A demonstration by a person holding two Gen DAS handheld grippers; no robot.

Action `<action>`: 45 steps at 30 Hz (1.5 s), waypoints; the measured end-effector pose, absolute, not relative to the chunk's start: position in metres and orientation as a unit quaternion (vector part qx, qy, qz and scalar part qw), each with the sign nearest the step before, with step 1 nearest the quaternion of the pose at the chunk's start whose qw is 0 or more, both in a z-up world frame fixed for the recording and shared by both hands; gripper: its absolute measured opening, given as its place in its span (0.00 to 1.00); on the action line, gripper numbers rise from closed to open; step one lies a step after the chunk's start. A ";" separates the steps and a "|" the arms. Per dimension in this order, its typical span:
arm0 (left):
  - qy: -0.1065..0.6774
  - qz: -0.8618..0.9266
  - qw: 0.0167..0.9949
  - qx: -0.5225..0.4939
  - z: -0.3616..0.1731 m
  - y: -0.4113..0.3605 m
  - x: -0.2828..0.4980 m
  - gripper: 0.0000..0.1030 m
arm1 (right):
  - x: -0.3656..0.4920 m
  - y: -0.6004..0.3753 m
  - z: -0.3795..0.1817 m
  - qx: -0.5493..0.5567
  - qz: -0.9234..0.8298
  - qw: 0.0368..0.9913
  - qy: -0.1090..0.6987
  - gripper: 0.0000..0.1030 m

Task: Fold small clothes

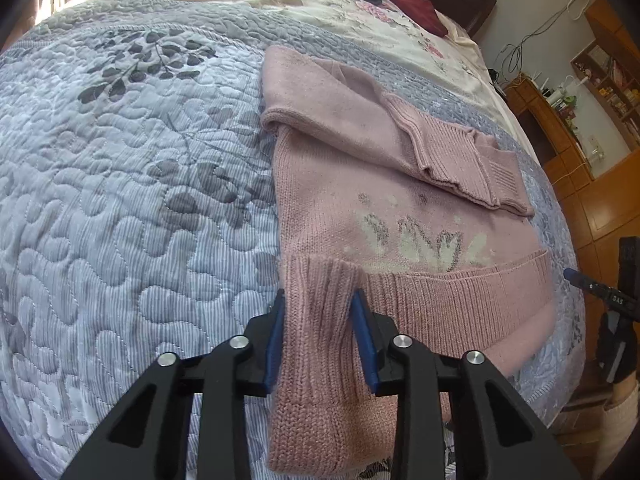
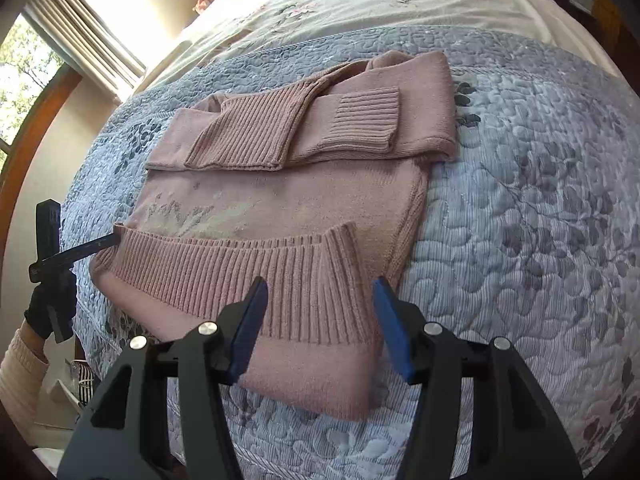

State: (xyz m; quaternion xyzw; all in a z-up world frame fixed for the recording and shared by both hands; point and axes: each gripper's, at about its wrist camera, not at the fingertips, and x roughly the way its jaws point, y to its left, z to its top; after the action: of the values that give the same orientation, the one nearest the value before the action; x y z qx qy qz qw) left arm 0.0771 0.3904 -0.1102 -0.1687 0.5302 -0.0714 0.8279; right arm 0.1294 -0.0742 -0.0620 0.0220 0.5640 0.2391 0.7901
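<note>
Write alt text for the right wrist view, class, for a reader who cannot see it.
A pink knitted sweater lies on a blue-grey quilted bedspread, sleeves folded across its chest. The right tool is open over the ribbed hem's near corner, while the left tool reaches the hem's far corner.

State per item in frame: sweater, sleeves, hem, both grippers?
Pink knit sweater: flat on quilted grey-blue bedspread, partly folded.
Sleeves: folded across the chest, cuffs overlapping.
Ribbed hem: turned up over the body.
Left gripper: open, fingers straddling the hem corner.
Right gripper: open, over the other corner.
</note>
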 end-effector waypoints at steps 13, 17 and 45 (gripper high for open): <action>0.534 -0.074 0.830 -0.141 -0.112 0.379 0.086 0.22 | 0.139 -0.043 -0.103 -0.060 0.243 0.770 0.587 0.10; 0.518 -0.071 0.842 -0.131 -0.103 0.374 0.078 0.17 | 0.127 -0.057 -0.082 -0.034 0.250 0.784 0.567 0.10; 0.335 -0.078 0.927 -0.153 0.034 0.372 0.181 0.13 | 0.224 -0.085 0.041 0.086 0.235 0.850 0.463 0.09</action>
State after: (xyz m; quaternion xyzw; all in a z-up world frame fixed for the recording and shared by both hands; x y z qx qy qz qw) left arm 0.1811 0.3717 0.0345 -0.1526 0.3347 -0.0785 0.9266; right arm 0.2239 -0.0846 0.0410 0.0858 0.4628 0.2355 0.8503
